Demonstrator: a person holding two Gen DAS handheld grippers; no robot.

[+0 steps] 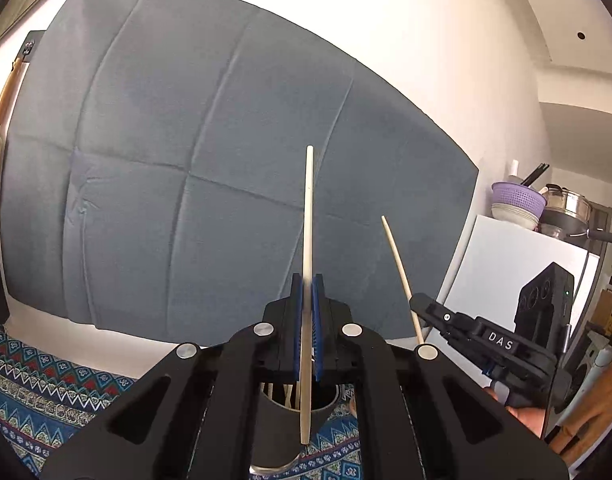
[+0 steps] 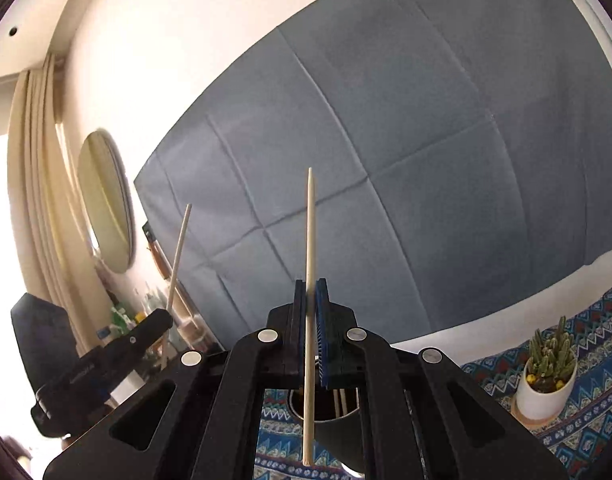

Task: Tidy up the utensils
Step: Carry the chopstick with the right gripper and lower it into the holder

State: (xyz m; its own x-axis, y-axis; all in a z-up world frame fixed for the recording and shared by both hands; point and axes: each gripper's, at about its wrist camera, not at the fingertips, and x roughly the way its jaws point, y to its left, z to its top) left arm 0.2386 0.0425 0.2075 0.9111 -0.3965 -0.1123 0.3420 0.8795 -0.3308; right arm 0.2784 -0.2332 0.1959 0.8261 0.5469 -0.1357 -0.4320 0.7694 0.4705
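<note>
Below your grippers: dark holder cup (image 1: 293,404) with chopsticks inside, on patterned cloth (image 1: 45,384). Your left gripper (image 1: 307,296) clenched on upright chopstick (image 1: 308,240), lower end over cup. Your right gripper (image 2: 310,300) grasping second chopstick (image 2: 310,264) likewise. Potted cactus (image 2: 548,376) near right; blue-grey sheet (image 1: 205,160) on far wall.

- A dark utensil holder (image 1: 293,404) beneath the left gripper (image 1: 307,292), mostly hidden by the gripper's black body.
- Sticks inside the holder (image 1: 279,394), only short parts showing.
- Small bottles (image 2: 123,314) by the mirror, too small to identify.
</note>
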